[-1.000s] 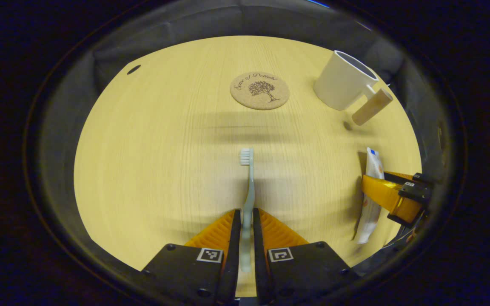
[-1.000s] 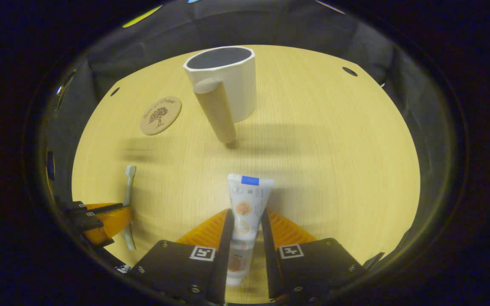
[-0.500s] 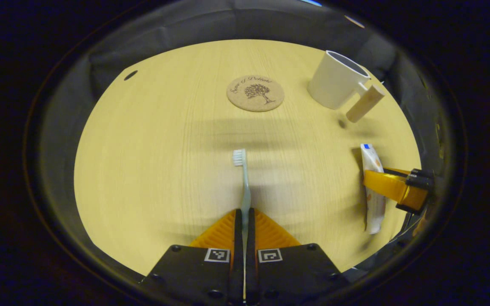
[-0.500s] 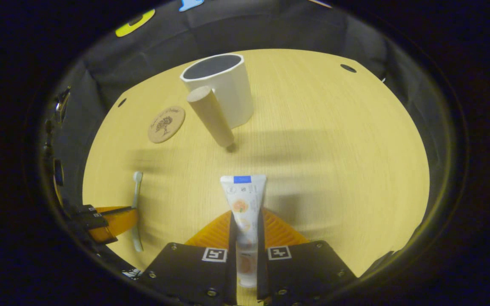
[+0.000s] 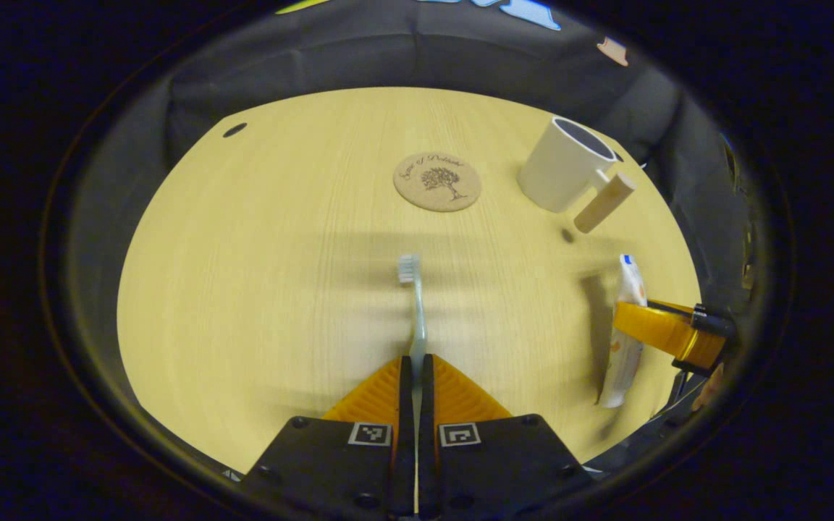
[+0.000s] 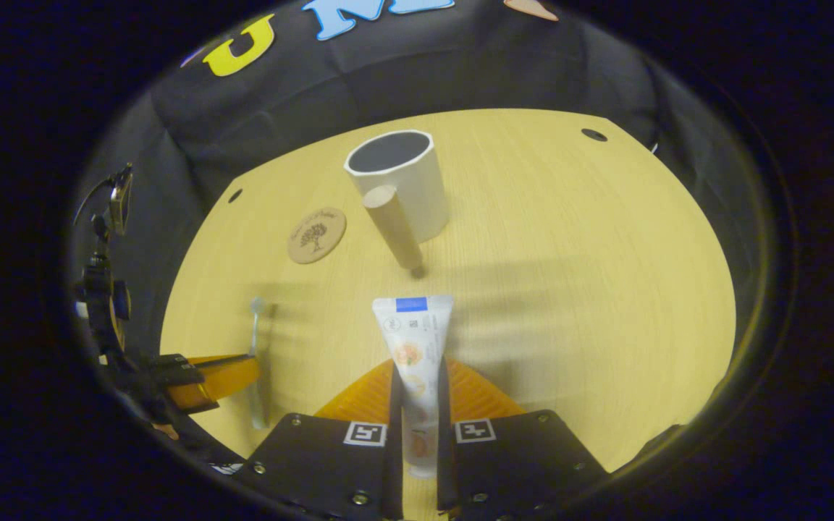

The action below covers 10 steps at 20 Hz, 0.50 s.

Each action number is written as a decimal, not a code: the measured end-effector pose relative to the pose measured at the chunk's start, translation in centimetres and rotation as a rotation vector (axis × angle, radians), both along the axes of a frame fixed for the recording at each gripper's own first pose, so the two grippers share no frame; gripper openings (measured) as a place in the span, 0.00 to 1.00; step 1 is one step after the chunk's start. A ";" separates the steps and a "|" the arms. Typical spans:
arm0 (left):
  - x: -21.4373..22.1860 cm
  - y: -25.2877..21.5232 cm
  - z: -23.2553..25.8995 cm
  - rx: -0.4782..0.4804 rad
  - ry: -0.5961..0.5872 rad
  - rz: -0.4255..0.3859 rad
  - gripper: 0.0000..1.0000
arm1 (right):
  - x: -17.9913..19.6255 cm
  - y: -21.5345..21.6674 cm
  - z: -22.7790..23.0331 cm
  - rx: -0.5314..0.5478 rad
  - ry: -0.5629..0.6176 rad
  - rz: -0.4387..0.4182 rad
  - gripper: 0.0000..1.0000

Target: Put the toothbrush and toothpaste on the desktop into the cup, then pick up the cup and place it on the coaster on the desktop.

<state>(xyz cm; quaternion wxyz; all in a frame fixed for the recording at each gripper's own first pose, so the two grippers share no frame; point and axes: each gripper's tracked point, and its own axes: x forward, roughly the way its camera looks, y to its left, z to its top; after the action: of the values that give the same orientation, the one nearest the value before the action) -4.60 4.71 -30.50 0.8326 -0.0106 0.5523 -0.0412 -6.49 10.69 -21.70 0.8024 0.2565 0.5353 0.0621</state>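
In the left gripper view, a round cable hole point(image 5: 234, 129) marks the far left corner of the pale wooden desktop point(image 5: 258, 289). Near the middle, the left gripper point(image 5: 415, 376) has its two fingers pressed together on the handle of the toothbrush point(image 5: 414, 304), whose bristled head points away toward the far edge and casts a shadow on the wood beneath it. Beyond the head lies the round cork coaster point(image 5: 437, 181) with a tree printed on it, flat on the desktop with nothing on it. To the right of the coaster stands the white cup point(image 5: 563, 173), upright and open at the top, its wooden handle point(image 5: 604, 203) sticking out toward the camera. Farther right, the right gripper point(image 5: 652, 329) clamps the toothpaste point(image 5: 625, 329) tube across its middle. In the right gripper view, the left gripper point(image 6: 225, 376) shows at the lower left with the toothbrush point(image 6: 255, 362) between its fingers, the coaster point(image 6: 316, 235) sits just left of the cup point(image 6: 402, 177), and the right gripper point(image 6: 418, 412) in the centre is closed on the toothpaste point(image 6: 415, 362), the tube's flat blue-banded end pointing toward the cup.
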 end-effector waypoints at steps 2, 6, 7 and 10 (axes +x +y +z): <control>0.0 -0.1 0.5 -0.023 -0.029 0.005 0.08 | -0.2 0.0 0.9 0.010 -0.020 -0.008 0.20; -0.3 0.2 1.5 -0.056 -0.058 0.022 0.08 | 0.1 0.0 3.2 0.022 -0.070 -0.011 0.20; -0.3 0.2 1.9 -0.059 -0.073 0.024 0.08 | 0.2 0.1 3.9 0.023 -0.086 -0.014 0.20; 0.3 0.3 3.6 -0.070 -0.125 0.029 0.08 | 1.3 0.0 6.0 0.028 -0.135 -0.017 0.20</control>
<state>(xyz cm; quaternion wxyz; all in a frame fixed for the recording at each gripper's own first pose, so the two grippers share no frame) -4.26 5.00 -26.85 0.8651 -0.0451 0.4971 -0.0490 -5.22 10.72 -15.74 0.8334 0.2674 0.4770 0.0800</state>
